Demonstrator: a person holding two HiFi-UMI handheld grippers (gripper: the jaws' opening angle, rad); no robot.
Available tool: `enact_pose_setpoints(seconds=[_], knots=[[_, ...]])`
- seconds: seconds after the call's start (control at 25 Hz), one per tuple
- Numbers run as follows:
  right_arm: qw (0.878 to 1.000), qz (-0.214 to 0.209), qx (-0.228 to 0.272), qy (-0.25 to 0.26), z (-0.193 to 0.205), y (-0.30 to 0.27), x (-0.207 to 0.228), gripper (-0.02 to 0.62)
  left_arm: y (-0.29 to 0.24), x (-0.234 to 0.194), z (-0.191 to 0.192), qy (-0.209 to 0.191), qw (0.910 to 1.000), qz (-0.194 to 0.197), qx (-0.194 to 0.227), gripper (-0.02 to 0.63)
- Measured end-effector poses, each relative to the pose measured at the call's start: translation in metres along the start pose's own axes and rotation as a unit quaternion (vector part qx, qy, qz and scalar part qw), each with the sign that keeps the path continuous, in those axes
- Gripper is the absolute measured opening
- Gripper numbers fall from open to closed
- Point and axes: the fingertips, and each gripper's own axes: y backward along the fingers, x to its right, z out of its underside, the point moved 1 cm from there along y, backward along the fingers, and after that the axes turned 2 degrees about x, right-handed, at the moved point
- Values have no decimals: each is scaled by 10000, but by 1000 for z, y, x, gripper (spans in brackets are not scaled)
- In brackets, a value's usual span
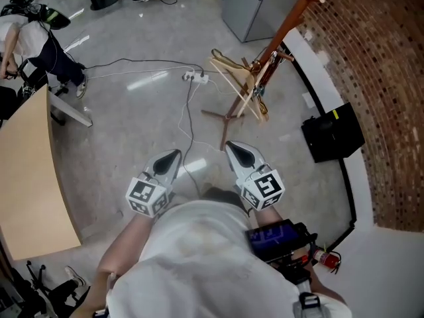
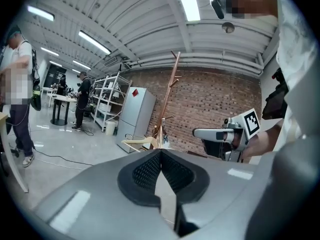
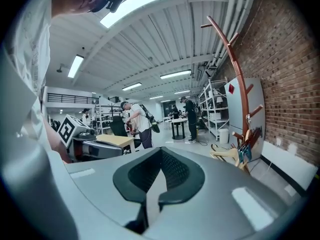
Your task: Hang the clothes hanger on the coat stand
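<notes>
The brown wooden coat stand (image 1: 285,28) leans across the upper right of the head view, its feet on the grey floor. Several pale wooden hangers (image 1: 237,78) hang low on it, bunched near its pegs. Both grippers are held close to the person's body, well short of the stand. My left gripper (image 1: 173,155) is shut with nothing in it, and so is my right gripper (image 1: 232,146). In the left gripper view the jaws (image 2: 160,152) meet, with the stand (image 2: 170,96) and hangers (image 2: 139,143) far ahead. In the right gripper view the closed jaws (image 3: 160,152) point past the stand (image 3: 239,81) and hangers (image 3: 226,154).
A white power strip (image 1: 195,77) with black cables lies on the floor before the stand. A black box (image 1: 332,134) sits by the brick wall (image 1: 381,71). A light wooden table (image 1: 26,177) is at left, a grey cabinet (image 1: 255,5) behind, and a person (image 1: 36,45) far left.
</notes>
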Motion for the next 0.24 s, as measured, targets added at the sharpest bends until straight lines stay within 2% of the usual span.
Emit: enact_pose_setpoints(seconds=[0.24], knots=[[9999, -42, -58, -78, 7, 11, -9, 14, 6, 24, 16, 23, 9997, 194, -129, 2]])
